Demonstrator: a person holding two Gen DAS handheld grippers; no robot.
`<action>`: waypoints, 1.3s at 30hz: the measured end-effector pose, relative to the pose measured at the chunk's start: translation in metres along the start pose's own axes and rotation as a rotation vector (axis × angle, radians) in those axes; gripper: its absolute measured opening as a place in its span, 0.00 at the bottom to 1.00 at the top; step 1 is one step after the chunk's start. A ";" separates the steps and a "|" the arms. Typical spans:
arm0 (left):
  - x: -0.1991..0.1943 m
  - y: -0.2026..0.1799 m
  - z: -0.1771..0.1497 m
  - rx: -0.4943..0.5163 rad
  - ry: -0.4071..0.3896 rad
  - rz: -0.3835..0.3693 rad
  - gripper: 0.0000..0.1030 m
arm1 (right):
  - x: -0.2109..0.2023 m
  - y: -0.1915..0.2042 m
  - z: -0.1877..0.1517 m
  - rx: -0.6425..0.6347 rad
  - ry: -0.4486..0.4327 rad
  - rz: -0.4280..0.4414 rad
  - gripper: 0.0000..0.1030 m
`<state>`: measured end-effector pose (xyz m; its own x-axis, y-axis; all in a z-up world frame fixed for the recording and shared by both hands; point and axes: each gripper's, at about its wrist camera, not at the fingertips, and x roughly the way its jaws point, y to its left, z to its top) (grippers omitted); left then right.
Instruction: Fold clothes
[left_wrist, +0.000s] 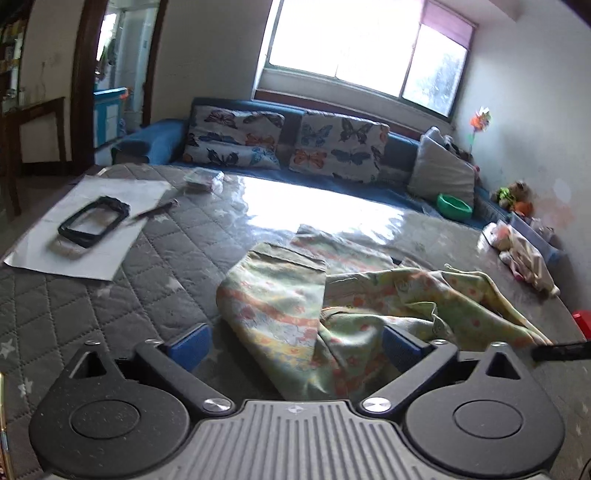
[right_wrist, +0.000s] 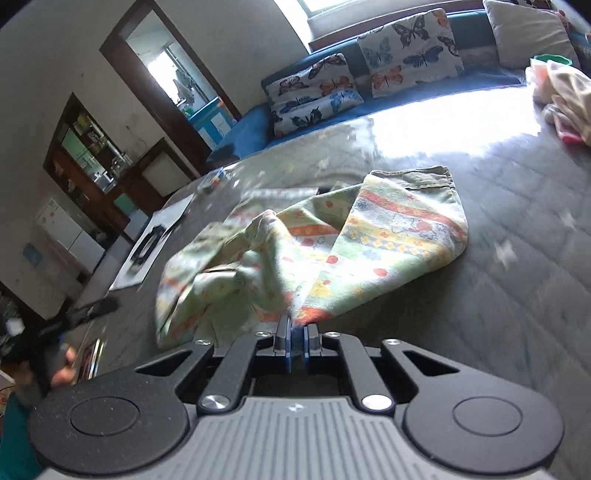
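A small green garment (left_wrist: 295, 317) with orange, yellow and blue printed bands lies crumpled on the grey quilted table (left_wrist: 110, 314). My left gripper (left_wrist: 295, 347) is open, its blue pads on either side of the garment's near edge, nothing clamped. In the right wrist view the same garment (right_wrist: 332, 236) is bunched and partly lifted. My right gripper (right_wrist: 295, 336) is shut on its near edge. The right gripper's tip shows at the right edge of the left wrist view (left_wrist: 561, 350).
A white sheet (left_wrist: 92, 225) with a black frame (left_wrist: 94, 221) lies at the table's left. A small packet (left_wrist: 201, 181) sits at the back. A pile of pale clothes (left_wrist: 524, 258) lies at the right edge. A blue sofa with butterfly cushions (left_wrist: 340, 147) stands behind.
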<state>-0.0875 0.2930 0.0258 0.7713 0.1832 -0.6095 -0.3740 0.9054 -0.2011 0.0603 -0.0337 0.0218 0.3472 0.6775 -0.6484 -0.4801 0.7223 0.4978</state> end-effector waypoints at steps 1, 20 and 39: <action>0.001 -0.001 -0.001 0.004 0.010 -0.009 0.89 | -0.006 0.001 -0.006 -0.002 0.011 0.000 0.05; 0.078 -0.065 -0.008 0.204 0.113 0.010 0.66 | -0.056 0.017 -0.021 -0.234 -0.036 -0.252 0.33; 0.103 -0.035 -0.011 0.151 0.154 0.037 0.10 | 0.071 -0.016 0.024 -0.219 -0.095 -0.439 0.07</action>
<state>-0.0007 0.2760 -0.0385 0.6666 0.1673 -0.7264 -0.3104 0.9483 -0.0664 0.1117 0.0066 -0.0188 0.6213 0.3329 -0.7093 -0.4268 0.9030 0.0500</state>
